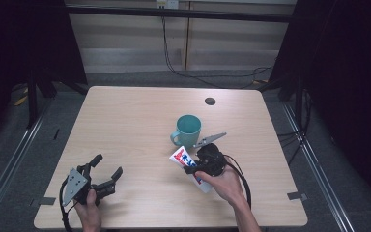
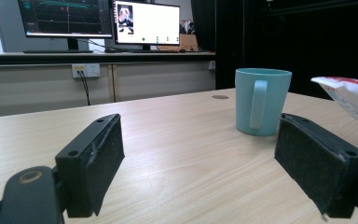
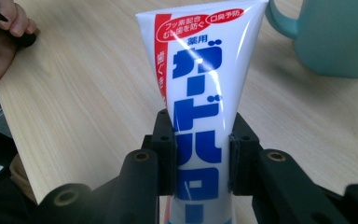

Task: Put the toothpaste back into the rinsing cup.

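One toothpaste tube [image 3: 200,93] clamped in right claw [image 3: 200,158]; left claw [image 2: 200,168] apart; one mug [image 1: 188,129]

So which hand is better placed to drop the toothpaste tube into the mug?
Right. Its tool is already clamped on the toothpaste tube beside the teal mug; the left tool is open, farther away.

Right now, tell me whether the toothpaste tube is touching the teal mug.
Apart. The left gripper view shows the toothpaste tube off to one side of the teal mug, with dark background between them.
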`<state>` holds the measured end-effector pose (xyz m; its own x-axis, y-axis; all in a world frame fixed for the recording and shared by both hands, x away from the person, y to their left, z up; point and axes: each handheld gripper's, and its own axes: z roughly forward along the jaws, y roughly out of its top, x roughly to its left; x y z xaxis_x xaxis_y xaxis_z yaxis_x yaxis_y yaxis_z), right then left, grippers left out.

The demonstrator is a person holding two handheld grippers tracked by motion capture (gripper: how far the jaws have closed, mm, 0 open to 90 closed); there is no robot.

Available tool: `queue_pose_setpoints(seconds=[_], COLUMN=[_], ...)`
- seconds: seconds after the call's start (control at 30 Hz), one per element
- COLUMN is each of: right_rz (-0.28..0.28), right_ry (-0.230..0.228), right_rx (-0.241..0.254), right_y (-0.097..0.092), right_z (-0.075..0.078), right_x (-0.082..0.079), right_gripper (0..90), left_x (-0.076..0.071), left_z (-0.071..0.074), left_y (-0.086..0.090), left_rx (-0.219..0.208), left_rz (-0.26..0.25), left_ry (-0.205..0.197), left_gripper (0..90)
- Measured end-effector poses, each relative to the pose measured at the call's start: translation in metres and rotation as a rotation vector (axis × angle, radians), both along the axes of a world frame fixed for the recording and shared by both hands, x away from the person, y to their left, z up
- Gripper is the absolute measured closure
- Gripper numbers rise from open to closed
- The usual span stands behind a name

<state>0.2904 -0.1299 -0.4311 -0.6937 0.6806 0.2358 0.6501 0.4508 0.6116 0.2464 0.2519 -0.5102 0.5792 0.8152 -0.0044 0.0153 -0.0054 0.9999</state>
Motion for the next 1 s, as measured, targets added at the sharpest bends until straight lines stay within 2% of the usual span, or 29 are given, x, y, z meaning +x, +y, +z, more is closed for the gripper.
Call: queue_pose_setpoints(seconds=[0.1,0.27,0.7,1.0], right_rz=[-0.009,-0.017,-0.037,-0.063], right_ry=[-0.014,-0.066,-0.117,-0.174], right_rx=[0.011,0.036,0.09,0.138], right_y=[-0.001,0.0,-0.003,-0.007], right_z=[0.001,0.003,0.01,0.015], right_x=[-0.001,-0.003,-0.005,-0.007], right_gripper=[69.3,69.1,69.1,69.1], left_x=[0.0,0.0,0.0,0.0], left_z=[0.0,0.0,0.0,0.0], left_y=[0.0,0.0,0.0,0.0], left_rx=[0.001,0.0,0.001,0.001], left_rz=[0.0,0.0,0.0,0.0], left_ry=[0.0,0.0,0.0,0.0], left_gripper=[15.5,15.5,15.5,15.5])
